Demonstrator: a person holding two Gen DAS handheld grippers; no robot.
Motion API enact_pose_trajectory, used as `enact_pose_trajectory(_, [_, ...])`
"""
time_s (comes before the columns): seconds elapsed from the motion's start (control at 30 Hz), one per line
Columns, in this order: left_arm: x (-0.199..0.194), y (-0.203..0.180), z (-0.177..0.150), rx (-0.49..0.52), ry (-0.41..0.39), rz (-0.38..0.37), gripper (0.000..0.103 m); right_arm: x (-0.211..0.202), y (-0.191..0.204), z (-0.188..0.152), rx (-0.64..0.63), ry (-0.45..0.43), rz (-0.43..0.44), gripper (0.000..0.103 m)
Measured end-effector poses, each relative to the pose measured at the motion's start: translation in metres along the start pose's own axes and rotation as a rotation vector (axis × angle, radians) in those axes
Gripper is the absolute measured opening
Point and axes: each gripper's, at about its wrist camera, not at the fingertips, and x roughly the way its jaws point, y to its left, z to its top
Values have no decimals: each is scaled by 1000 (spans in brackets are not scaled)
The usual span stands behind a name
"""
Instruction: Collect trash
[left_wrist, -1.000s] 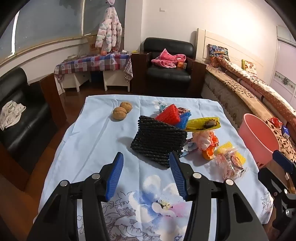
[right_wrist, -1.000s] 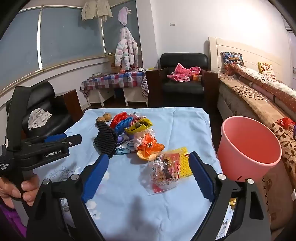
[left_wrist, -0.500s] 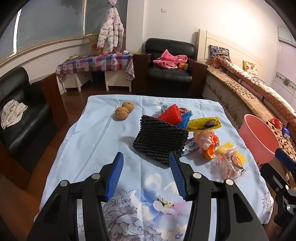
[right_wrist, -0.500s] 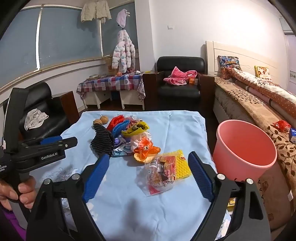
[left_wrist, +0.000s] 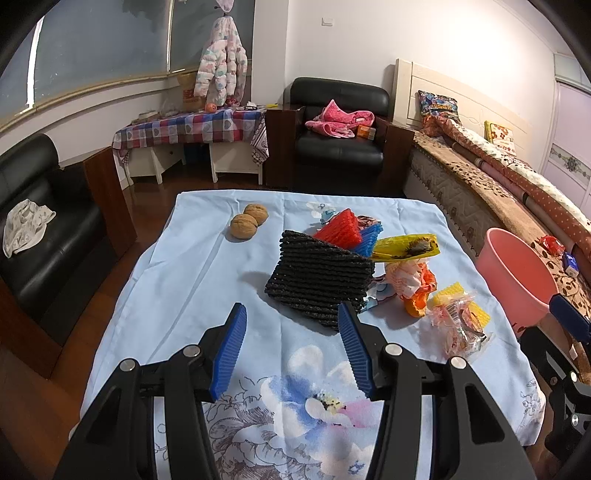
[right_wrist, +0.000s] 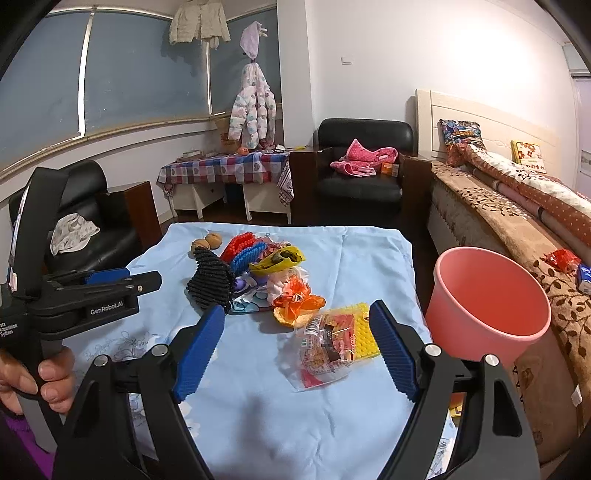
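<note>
Right now I'm lining up on the clear crinkly snack wrapper (right_wrist: 327, 345).
It's lying just ahead between my right gripper's (right_wrist: 297, 345) spread, empty jaws (left gripper (left_wrist: 291, 347) also spread, hovering farther off), pink plastic bucket (right_wrist: 487, 314) waiting rightward.

right gripper (right_wrist: 296, 325): jaws wide apart, nothing between the pads, hovering over the surface
clear snack wrapper (right_wrist: 325, 341): lies on the surface between the gripper's fingers, partly over a yellow foam net (right_wrist: 364, 332)
trash pile (right_wrist: 258, 273): black foam net, red and blue nets, yellow wrapper, orange wrapper, bunched mid-surface
walnuts (right_wrist: 207, 242): two, behind the pile
pink bucket (right_wrist: 487, 306): just beside the surface's right edge
left gripper (right_wrist: 110, 282): at left, held by a hand (right_wrist: 37, 380)
surface (right_wrist: 369, 254): light blue cloth
</note>
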Motion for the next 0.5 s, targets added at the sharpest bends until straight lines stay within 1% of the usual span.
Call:
enact_pose_trajectory(0.23, [-2,-2,-2,-4,12,-6,51,0,-2,-2,17,8,9,81])
enact_pose_trajectory(0.3, [-5,-1,-1,-11,7,1,51,0,-1,-1,14,3,9,79])
enact_pose_trajectory(0.33, [-6,-2,-1,-12,4,2,51,-1,-1,-1,12,0,8,76])
enact_pose_trajectory(0.47, [-6,-2,-1,-15,11,-6,51,-4,0,-1,11,7,7,76])
enact_pose_trajectory(0.5, [-9,-3,-1,-12,1,-3,51,-5,1,-2,6,3,3,76])
